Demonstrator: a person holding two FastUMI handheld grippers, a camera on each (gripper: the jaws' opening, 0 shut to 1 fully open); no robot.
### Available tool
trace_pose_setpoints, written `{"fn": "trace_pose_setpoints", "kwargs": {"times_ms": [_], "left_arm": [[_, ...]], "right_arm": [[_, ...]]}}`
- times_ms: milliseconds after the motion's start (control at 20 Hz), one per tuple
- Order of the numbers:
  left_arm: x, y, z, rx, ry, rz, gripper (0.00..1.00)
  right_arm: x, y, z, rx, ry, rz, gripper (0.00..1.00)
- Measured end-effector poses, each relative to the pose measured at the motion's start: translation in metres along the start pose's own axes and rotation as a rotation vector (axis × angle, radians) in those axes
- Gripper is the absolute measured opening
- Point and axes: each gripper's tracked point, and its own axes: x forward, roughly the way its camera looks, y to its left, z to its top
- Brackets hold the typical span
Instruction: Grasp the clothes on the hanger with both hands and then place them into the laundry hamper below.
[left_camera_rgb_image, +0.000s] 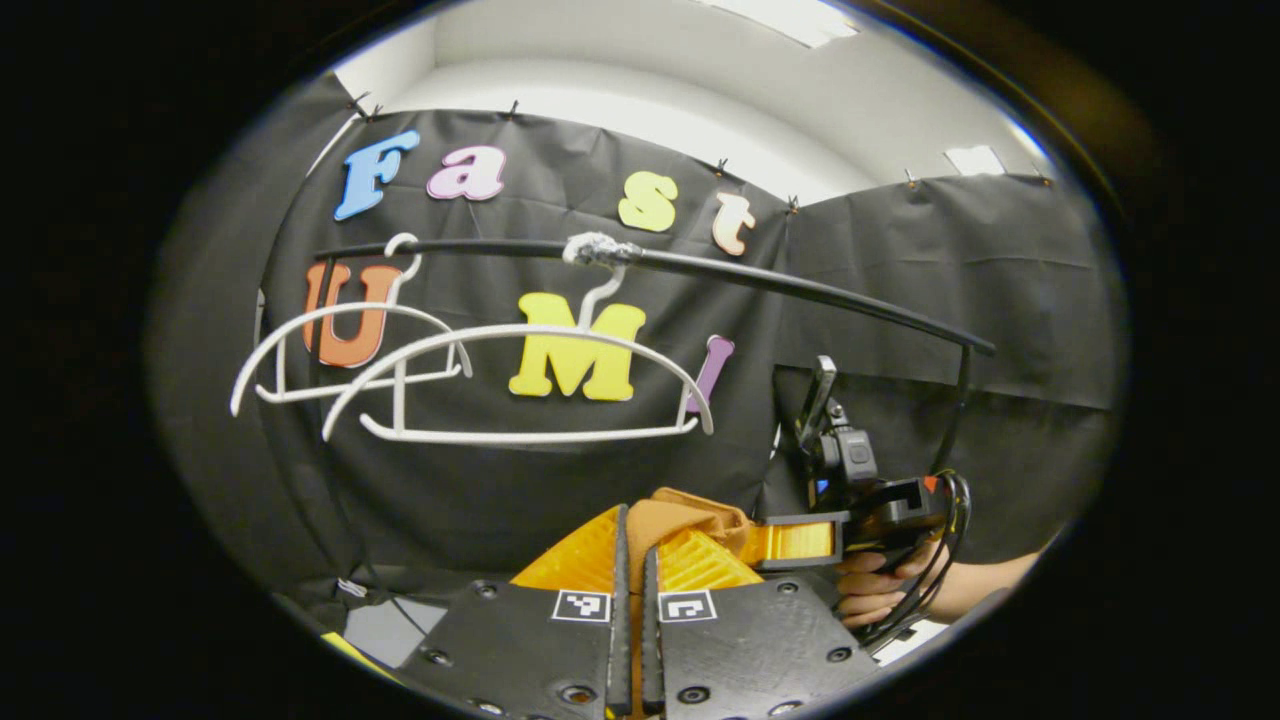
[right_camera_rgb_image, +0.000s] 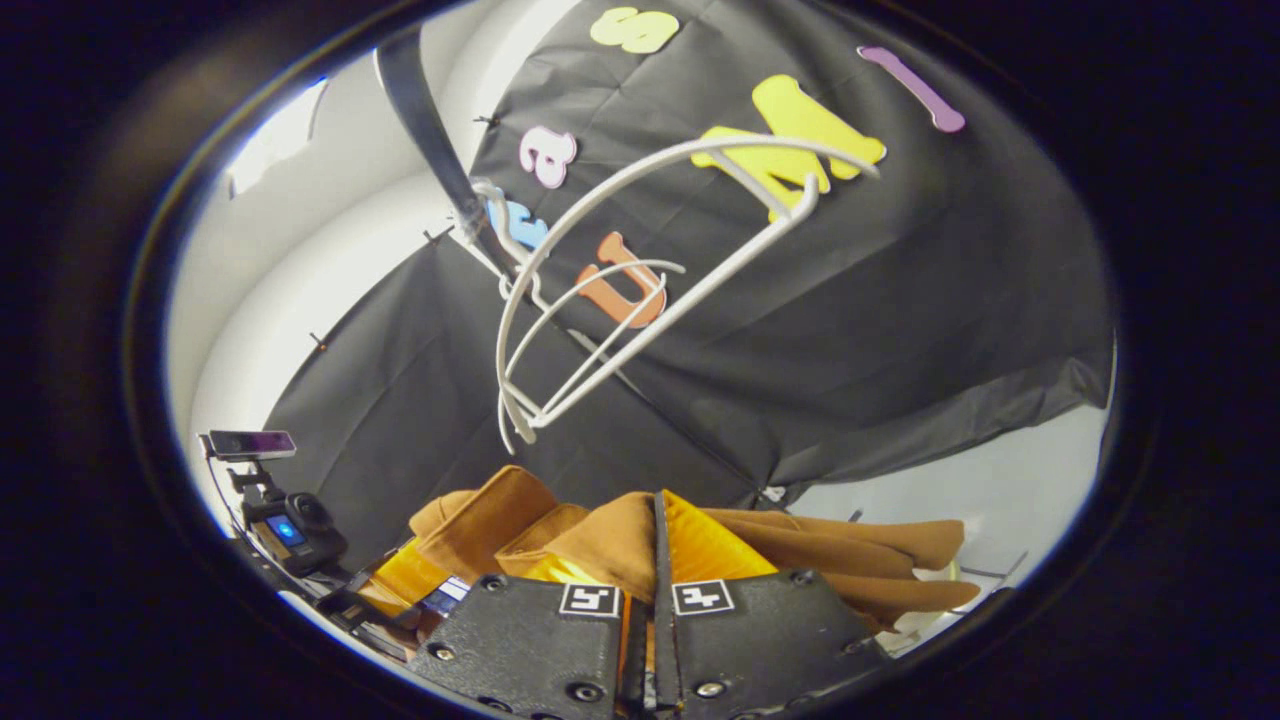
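A brown garment (left_camera_rgb_image: 690, 515) is bunched between the closed fingers of my left gripper (left_camera_rgb_image: 633, 525), which is shut on it. Just to its right, my right gripper (left_camera_rgb_image: 790, 540), held by a hand (left_camera_rgb_image: 875, 595), pinches the same cloth. In the right gripper view the brown garment (right_camera_rgb_image: 800, 545) spreads out low and wide, with my right gripper (right_camera_rgb_image: 658, 510) shut on a fold and the left gripper (right_camera_rgb_image: 410, 575) at the lower left. Two bare white hangers (left_camera_rgb_image: 520, 380) (right_camera_rgb_image: 640, 250) hang from the black rail (left_camera_rgb_image: 780, 280) above the garment.
The black rail (right_camera_rgb_image: 430, 130) runs across the booth with the cloth wall close behind it. A small camera rig (right_camera_rgb_image: 290, 530) sits on the left gripper. A pale floor strip (right_camera_rgb_image: 1000, 490) lies below the wall cloth.
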Motion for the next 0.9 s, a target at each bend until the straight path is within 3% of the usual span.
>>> {"fn": "trace_pose_setpoints", "kwargs": {"times_ms": [100,150,350,450,500,900], "left_arm": [[0.003,0.001,-0.024,-0.008,0.044,0.002,0.09],[0.004,0.003,-0.034,-0.014,0.059,0.003,0.04],[0.012,0.020,-0.069,-0.061,0.114,0.018,0.04],[0.016,0.031,-0.095,-0.088,0.162,0.035,0.09],[0.018,0.036,-0.109,-0.097,0.191,0.046,0.04],[0.040,0.078,-0.201,-0.167,0.383,0.132,0.04]], "right_arm": [[0.009,-0.014,-0.017,0.023,0.037,-0.026,0.06],[0.015,-0.021,-0.024,0.037,0.056,-0.036,0.06],[0.027,-0.051,-0.053,0.087,0.108,-0.071,0.06],[0.037,-0.072,-0.072,0.141,0.162,-0.091,0.06],[0.043,-0.086,-0.078,0.177,0.176,-0.116,0.06],[0.064,-0.175,-0.120,0.221,0.260,-0.343,0.06]]}}
